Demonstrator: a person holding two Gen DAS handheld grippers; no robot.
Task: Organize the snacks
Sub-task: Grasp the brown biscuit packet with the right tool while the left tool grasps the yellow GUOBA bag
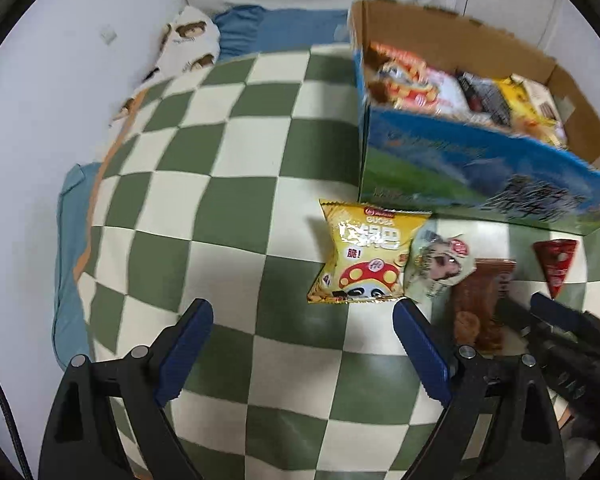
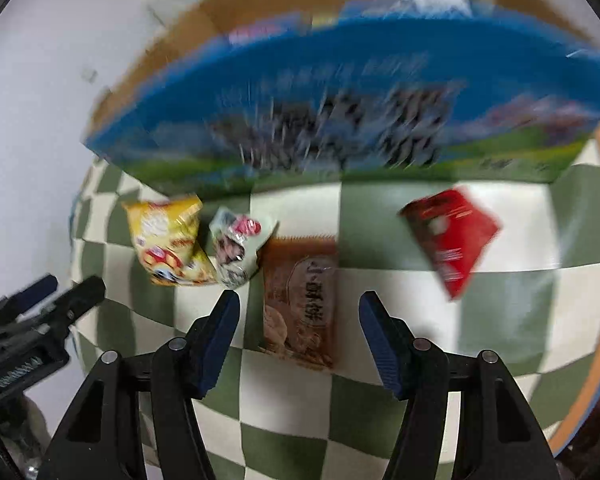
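My left hand-held gripper (image 1: 304, 322) hangs wide open over the checked cloth (image 1: 236, 184) — nothing between its jaws. My right hand-held gripper (image 2: 299, 314) stands partly open astride the brown packet (image 2: 300, 300), pads not touching it. Yellow bag (image 1: 370, 254), pale packet (image 1: 440, 264) and red packet (image 2: 454, 240) lie in front of the snack-filled box (image 1: 480, 168).

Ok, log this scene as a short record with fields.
surface: checked cloth
box: open, holds snack packs
loose snacks in front of box: yellow bag, pale pack, brown pack, red pack
left gripper: open, over bare cloth
right gripper: jaws either side of brown pack, not pressing it
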